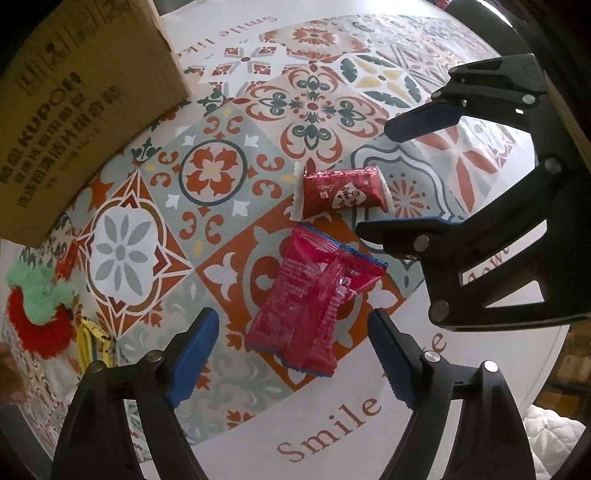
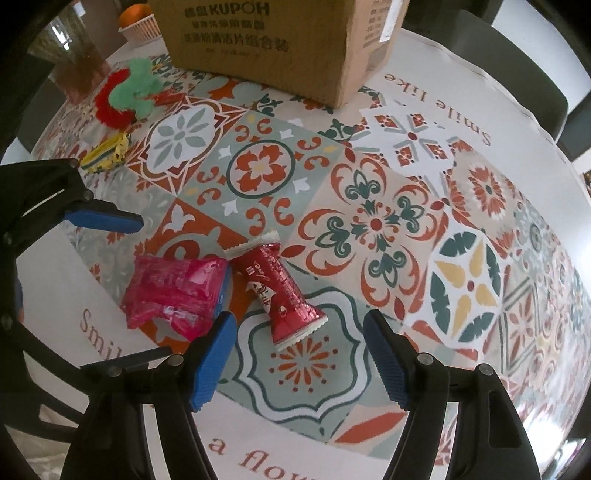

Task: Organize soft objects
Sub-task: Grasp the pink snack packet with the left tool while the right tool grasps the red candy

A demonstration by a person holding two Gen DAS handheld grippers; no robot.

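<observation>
pink packet [image 1: 314, 306]: lies flat on the patterned cloth of the counter [image 1: 229, 22], near the edge where the lettering runs; in the left wrist view it sits just ahead of, and between, the fingers of the left hand-held gripper [image 1: 291, 354].
pink packet long axis: runs roughly along the line the left hand-held gripper looks down, so the blue pads would meet its two long sides.
red packet [image 2: 280, 291]: lies just beside the pink packet, their near ends close or touching, i cannot tell which; in the right wrist view it sits ahead of the right hand-held gripper [image 2: 299, 354], a little toward its left pad.
red packet long axis: slanted across the right wrist view, from a white crimped end far-left to another near-right, so it is skewed to the line between the pads.
left hand-held gripper state: released, jaws apart, nothing between the pads.
right hand-held gripper state: released too, jaws apart and empty, over the red packet.
nearer hand: judged from both views, the left is nearer the pink packet and the right nearer the red one; each has its own.
what the move turns on: the two packets lie so close that each inner finger must come down in the narrow place between them; the right wrist may need a roll to square up.
cardboard box [image 2: 280, 48]: stands at the far side of the counter, likely where things go.
other soft things: a green and red fluffy toy [image 2: 127, 96] and a yellow piece [image 2: 107, 153] lie well apart, toward the box.
</observation>
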